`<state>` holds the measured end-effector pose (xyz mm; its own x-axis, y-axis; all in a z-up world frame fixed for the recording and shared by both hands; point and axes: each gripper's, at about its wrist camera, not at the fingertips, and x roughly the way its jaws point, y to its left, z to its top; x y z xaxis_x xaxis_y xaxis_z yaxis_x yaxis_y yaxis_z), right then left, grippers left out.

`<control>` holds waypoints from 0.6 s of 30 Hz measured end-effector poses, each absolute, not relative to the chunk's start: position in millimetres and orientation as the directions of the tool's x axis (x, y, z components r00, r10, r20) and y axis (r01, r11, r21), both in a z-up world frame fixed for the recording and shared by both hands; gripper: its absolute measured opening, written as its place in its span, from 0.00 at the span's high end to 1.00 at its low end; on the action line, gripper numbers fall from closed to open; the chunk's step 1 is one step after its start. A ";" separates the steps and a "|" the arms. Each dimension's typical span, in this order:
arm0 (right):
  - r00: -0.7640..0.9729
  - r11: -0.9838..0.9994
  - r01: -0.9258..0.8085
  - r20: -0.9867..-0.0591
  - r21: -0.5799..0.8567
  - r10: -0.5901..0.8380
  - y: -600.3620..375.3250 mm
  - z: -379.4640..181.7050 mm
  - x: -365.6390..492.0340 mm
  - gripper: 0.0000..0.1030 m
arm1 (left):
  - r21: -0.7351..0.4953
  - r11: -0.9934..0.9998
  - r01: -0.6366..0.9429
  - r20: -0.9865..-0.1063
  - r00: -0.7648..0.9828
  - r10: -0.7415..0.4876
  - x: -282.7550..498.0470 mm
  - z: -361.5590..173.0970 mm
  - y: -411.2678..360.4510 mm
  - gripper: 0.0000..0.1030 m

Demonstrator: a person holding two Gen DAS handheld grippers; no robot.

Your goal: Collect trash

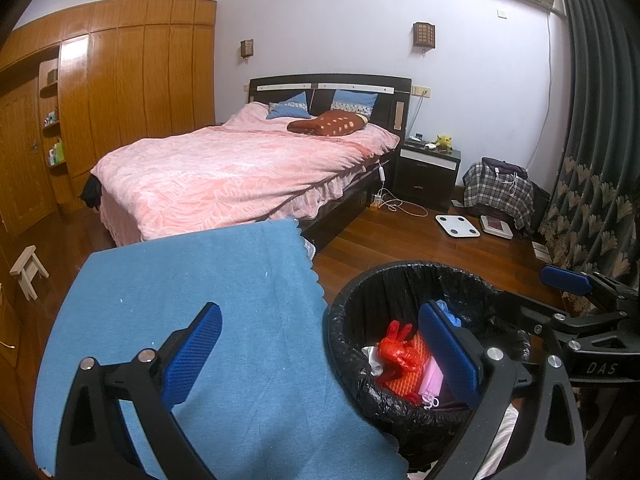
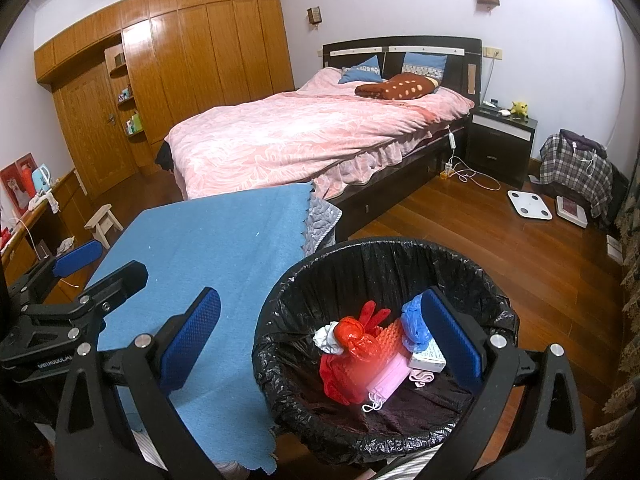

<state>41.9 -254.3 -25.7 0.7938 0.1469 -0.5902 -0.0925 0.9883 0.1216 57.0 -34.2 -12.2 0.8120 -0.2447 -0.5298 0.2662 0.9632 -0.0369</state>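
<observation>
A round bin with a black liner (image 2: 492,292) (image 1: 352,312) stands on the wood floor beside a blue-clothed table (image 2: 208,240) (image 1: 208,280). Inside lie a red plastic bag (image 2: 352,340) (image 1: 396,352), a pink face mask (image 2: 386,384), a blue glove (image 2: 414,322), a small box (image 2: 428,360) and white paper. My right gripper (image 2: 336,340) is open, empty, one finger above the cloth, the other above the bin. My left gripper (image 1: 320,356) is open too, straddling the table edge and the bin rim. Each gripper shows at the edge of the other's view.
A bed with a pink cover (image 2: 304,136) stands behind the table. A dark nightstand (image 2: 500,140), a white scale (image 2: 530,205) and a plaid bag (image 2: 576,172) are on the right. A small wooden stool (image 2: 104,220) and wooden wardrobes (image 2: 192,56) are left. Dark curtains (image 1: 592,160) hang right.
</observation>
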 end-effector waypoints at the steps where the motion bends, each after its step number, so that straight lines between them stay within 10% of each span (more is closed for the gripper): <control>1: 0.794 0.988 -0.093 -0.590 0.122 0.147 -254.4 -25.6 41.8 0.05 | -0.037 0.963 0.266 -0.530 0.812 -0.244 57.1 -12.1 -34.2 0.06; 18: 0.793 0.988 -0.093 -0.591 0.122 0.148 -254.5 -24.1 42.4 0.05 | -0.038 0.963 0.267 -0.532 0.811 -0.245 58.4 -10.9 -34.0 0.06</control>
